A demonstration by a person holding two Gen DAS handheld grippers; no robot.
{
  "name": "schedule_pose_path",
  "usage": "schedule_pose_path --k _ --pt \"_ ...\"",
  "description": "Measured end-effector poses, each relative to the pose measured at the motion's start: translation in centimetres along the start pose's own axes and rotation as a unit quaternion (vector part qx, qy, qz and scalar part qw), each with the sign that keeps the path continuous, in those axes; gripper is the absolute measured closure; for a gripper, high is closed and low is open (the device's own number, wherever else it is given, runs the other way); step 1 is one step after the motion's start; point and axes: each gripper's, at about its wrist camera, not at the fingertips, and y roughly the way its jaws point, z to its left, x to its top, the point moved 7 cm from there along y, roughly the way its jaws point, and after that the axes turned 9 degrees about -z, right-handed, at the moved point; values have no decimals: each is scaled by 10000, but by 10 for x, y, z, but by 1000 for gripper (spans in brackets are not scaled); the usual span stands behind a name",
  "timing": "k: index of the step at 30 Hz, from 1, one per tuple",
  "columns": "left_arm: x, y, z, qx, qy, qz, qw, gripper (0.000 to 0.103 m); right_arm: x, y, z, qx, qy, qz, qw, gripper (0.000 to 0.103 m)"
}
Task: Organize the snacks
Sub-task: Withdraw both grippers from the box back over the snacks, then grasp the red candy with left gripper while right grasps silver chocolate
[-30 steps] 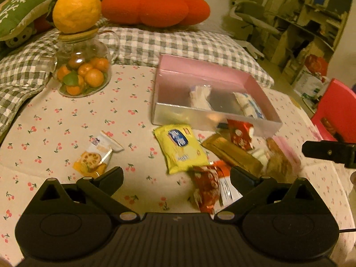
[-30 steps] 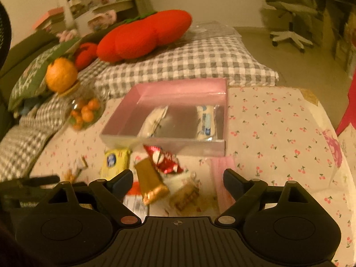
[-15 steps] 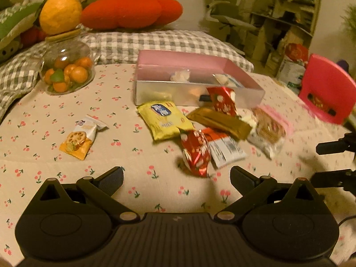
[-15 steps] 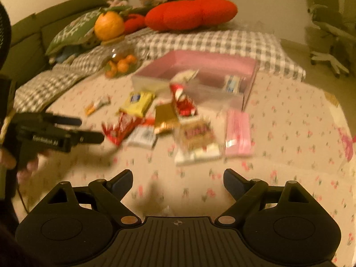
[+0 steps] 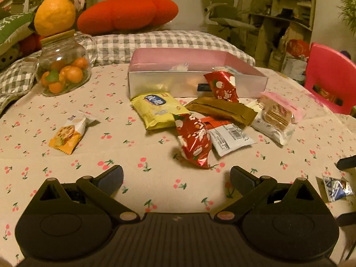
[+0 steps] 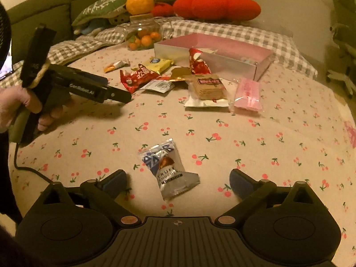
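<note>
Snacks lie scattered before the pink box (image 6: 213,51). Right gripper (image 6: 178,183), jaws just opened wide, frames a silver chocolate packet (image 6: 170,169) without touching it. Left gripper (image 5: 176,179) is spread, empty. Next: lower, close, carry it to the box.
</note>
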Motion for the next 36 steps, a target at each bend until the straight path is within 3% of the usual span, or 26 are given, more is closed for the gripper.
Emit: schedule_pose_path --k 10,18,21,28,31,36 --pt "10 12 -3 -218 -260 -117 9994 18 0 1 -1 21 -6 42 10000 2" --pt "18 15 0 -407 -674 -82 9969 43 2 2 0 -19 -4 58 10000 7" --pt "19 14 1 -460 -809 -56 9956 50 4 1 2 2 -12 42 10000 16" --pt "20 15 4 -522 -1001 -3 9936 72 10 1 10 63 -71 -31 9999 64" --pt "21 14 6 -529 -1057 -13 9930 73 12 2 10 38 -60 -29 10000 70" --pt "23 11 8 -496 -1082 -58 9929 74 15 6 10 -16 -70 -15 10000 70"
